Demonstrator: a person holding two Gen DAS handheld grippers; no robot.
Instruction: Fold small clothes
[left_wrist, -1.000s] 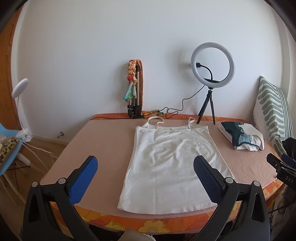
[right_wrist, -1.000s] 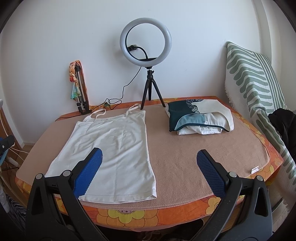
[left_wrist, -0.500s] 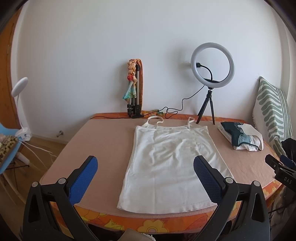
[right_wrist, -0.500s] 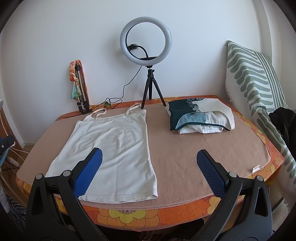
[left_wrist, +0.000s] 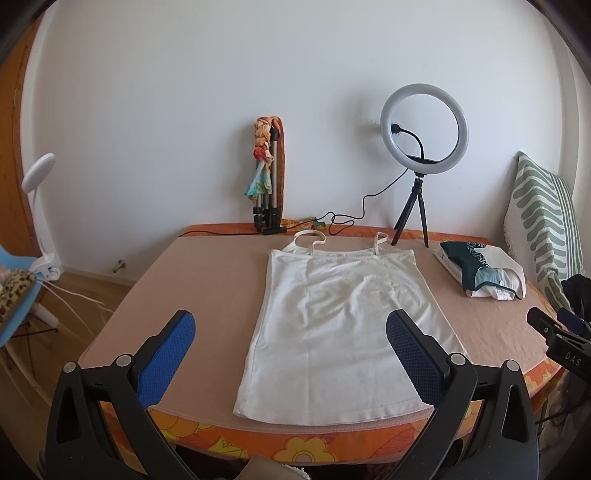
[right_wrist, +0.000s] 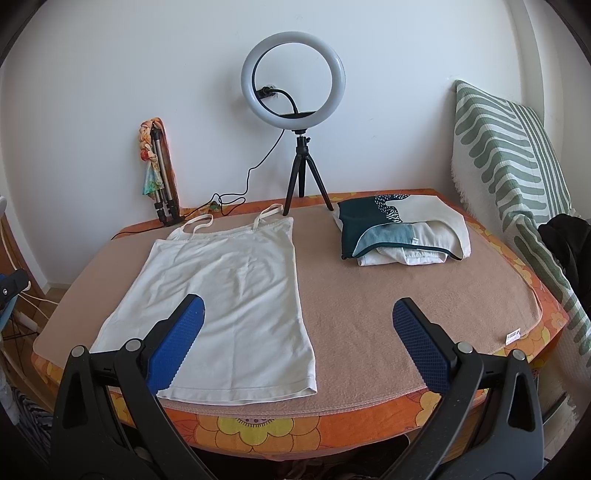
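Both claws hang wide and empty at the near edge of the worktop (right_wrist: 369, 288). The left claw (left_wrist: 290, 345) sits at about 6 o'clock in its own view, its blue pads straddling the lower part of the white camisole (left_wrist: 343, 321); the right claw (right_wrist: 297, 334) hangs off the garment's right edge, one pad over the hem corner and the other over bare beige cover. That spacing looks like a set-up for taking the hem or a side edge with both claws at once.

Just beyond, the white camisole (right_wrist: 229, 291) lies flat and face up, hem toward the near edge and thin straps pointing to 12 o'clock, spread out so that its edges are easy to reach. It is unfolded, so I judge the fold not yet begun.

At 1 o'clock in the right view rests a stack of folded clothes (right_wrist: 402, 236), well apart from the camisole, probably set aside as finished pieces. Farther back, a ring light on a tripod (right_wrist: 293, 85) stands by the wall, with a collapsed tripod wrapped in a scarf (right_wrist: 159, 173) at 11 o'clock. A striped cushion (right_wrist: 517, 166) leans at 2 o'clock.
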